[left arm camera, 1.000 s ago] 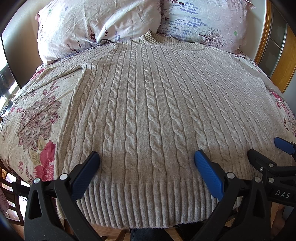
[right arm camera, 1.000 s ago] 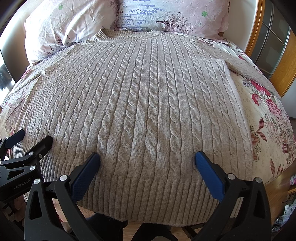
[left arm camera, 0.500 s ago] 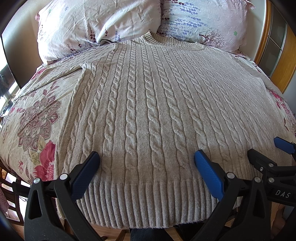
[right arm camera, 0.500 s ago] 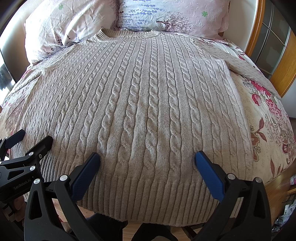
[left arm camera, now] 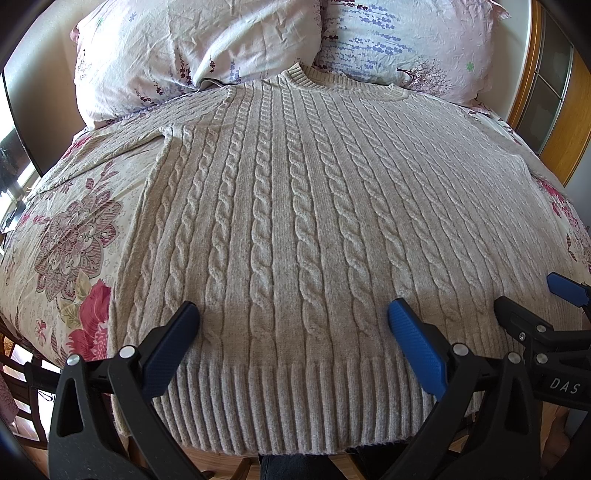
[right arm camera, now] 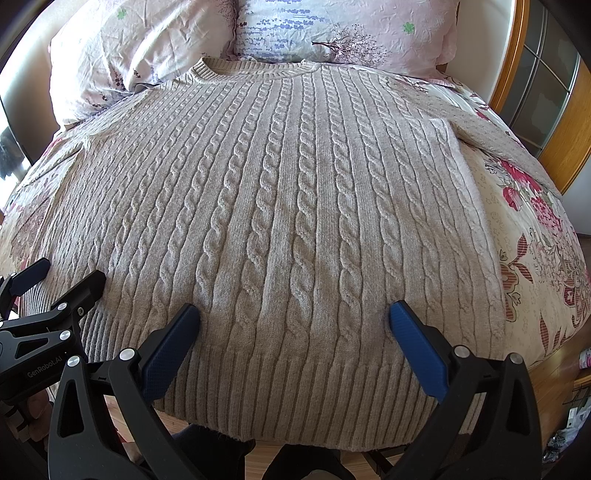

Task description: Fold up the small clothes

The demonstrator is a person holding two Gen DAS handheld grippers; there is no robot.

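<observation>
A beige cable-knit sweater (left arm camera: 295, 221) lies flat, front up, on a floral bedspread, collar far, ribbed hem near; it also shows in the right wrist view (right arm camera: 288, 221). My left gripper (left arm camera: 293, 325) is open and empty, hovering above the hem's left half. My right gripper (right arm camera: 293, 325) is open and empty above the hem's right half. Each gripper shows at the edge of the other's view: the right gripper (left arm camera: 532, 306) and the left gripper (right arm camera: 62, 277). The sleeves spread out to both sides.
Two floral pillows (left arm camera: 207, 48) (right arm camera: 332, 29) lie at the head of the bed behind the collar. The floral bedspread (left arm camera: 62, 240) shows on both sides. A wooden-framed glass door (right arm camera: 546, 92) stands at the right. The bed's near edge lies under the hem.
</observation>
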